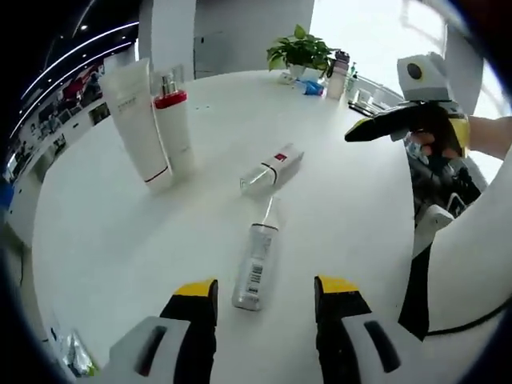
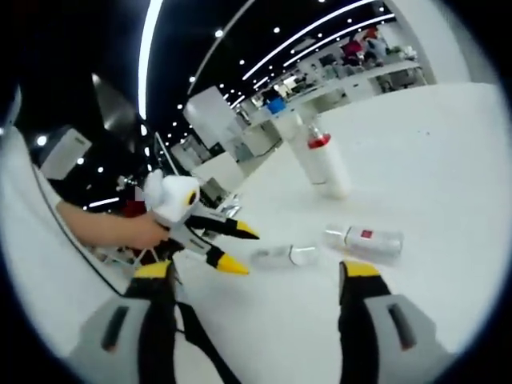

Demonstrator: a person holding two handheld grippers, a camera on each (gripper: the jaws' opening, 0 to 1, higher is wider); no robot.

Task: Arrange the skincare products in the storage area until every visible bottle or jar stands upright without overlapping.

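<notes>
Left gripper view has the left gripper [image 1: 264,308] spread open and empty, with a fallen spray bottle [image 1: 255,266] lying just ahead between its jaws, long axis running straight away from it. A second bottle [image 1: 272,169] lies beyond. Two products, a tube [image 1: 138,120] and a red-capped bottle [image 1: 174,128], already stand. The right gripper [image 2: 260,284], also open and empty, sits farther off, so I'd say the left is nearer.

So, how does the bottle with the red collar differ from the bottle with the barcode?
The red-collared bottle stands upright beside the tall white tube; the barcode bottle lies on its side nearer the left gripper. The red-collared bottle looks wider, with a red band; the barcode bottle is slimmer. Both rest on the white table.
</notes>
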